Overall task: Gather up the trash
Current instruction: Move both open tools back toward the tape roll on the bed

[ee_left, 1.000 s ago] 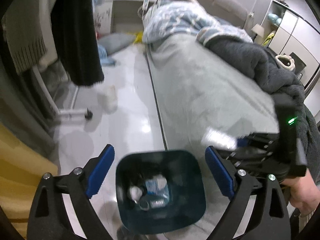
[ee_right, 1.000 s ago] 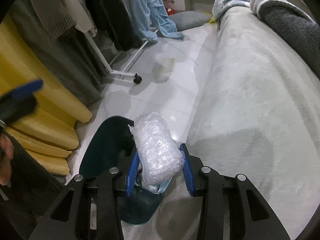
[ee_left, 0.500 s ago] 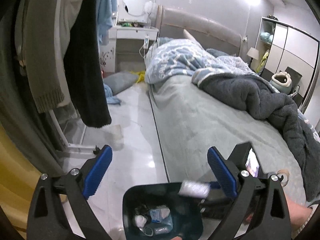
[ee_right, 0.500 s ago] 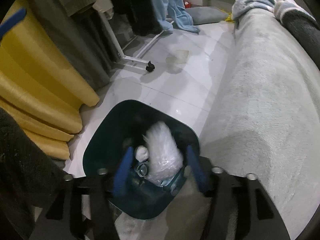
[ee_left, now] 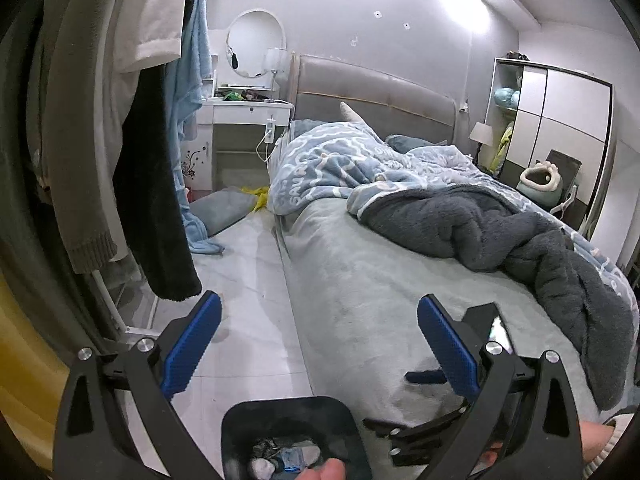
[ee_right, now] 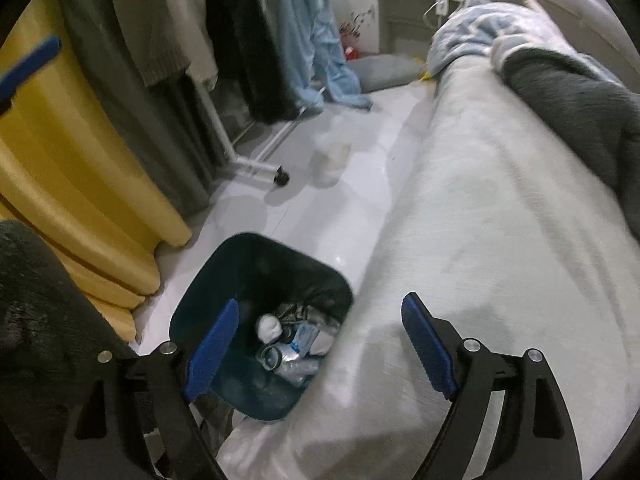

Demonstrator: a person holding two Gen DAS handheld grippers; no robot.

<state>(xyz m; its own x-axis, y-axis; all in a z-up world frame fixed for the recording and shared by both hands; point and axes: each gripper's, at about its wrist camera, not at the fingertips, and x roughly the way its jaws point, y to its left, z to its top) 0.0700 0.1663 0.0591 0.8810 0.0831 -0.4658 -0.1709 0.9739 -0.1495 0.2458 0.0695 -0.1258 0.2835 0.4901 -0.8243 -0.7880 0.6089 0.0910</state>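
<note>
A dark bin (ee_right: pixel 262 280) stands on the floor (ee_right: pixel 320 216) against the bed (ee_right: pixel 480 220), holding crumpled plastic and wrappers (ee_right: pixel 296 344). The right hand-held gripper (ee_right: pixel 320 354) hangs above it, jaws opening, nothing between them. The left hand-held gripper (ee_left: pixel 316 344) is released and bare. Such trash probably feels light, soft and crushable; pinch it across the middle.

bin (ee_left: pixel 256 416): near rim cut by the left wrist view's bottom edge | trash (ee_right: pixel 294 340) in bin: small jumble, perhaps wrappers, items untellable | pale object on floor (ee_right: pixel 330 162): motion-blurred, kind unclear | right hand-held gripper (ee_left: pixel 430 378): mostly hidden behind the left one's finger
</note>
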